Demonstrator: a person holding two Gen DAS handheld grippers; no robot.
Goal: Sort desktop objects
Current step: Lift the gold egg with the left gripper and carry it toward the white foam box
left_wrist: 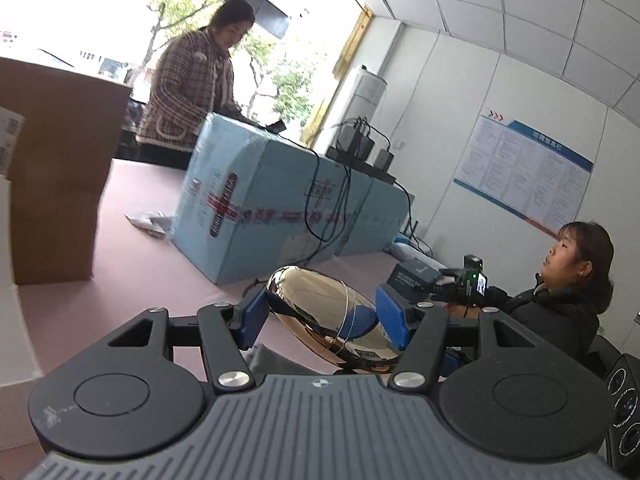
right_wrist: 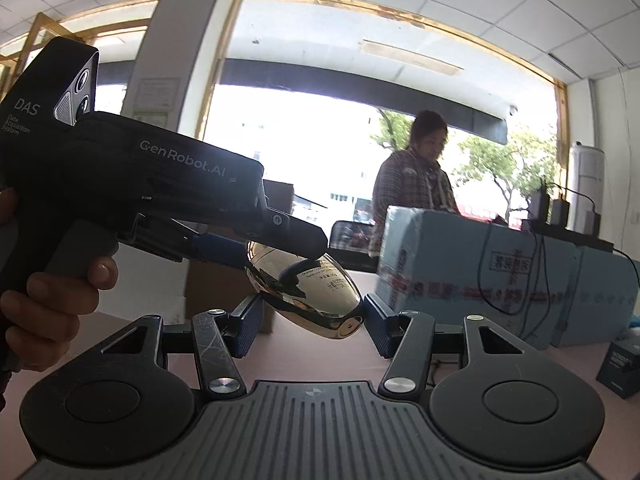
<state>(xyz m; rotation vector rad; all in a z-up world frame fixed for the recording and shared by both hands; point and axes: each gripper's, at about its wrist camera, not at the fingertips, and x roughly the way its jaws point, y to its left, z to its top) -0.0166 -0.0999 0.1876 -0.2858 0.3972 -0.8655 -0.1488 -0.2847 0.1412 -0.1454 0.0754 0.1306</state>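
A shiny golden egg-shaped object [left_wrist: 320, 312] is held up above the pink tabletop [left_wrist: 140, 208]. My left gripper [left_wrist: 322, 318] is shut on it, blue pads pressing its two sides. In the right wrist view the left gripper's body [right_wrist: 160, 184] comes in from the left with a hand [right_wrist: 48, 304] on its handle, carrying the egg [right_wrist: 316, 300] by its upper end. My right gripper [right_wrist: 312, 320] has its pads close against the egg's lower end on both sides. Whether they press on it I cannot tell.
A brown cardboard box [left_wrist: 60, 168] stands at the left and a long light-blue carton [left_wrist: 280, 208] with cables and chargers across the middle. A small dark box [right_wrist: 620, 364] sits at the right. One person stands behind the carton [left_wrist: 188, 80]; another sits at the right [left_wrist: 560, 304]. Speakers [left_wrist: 624, 400] stand at far right.
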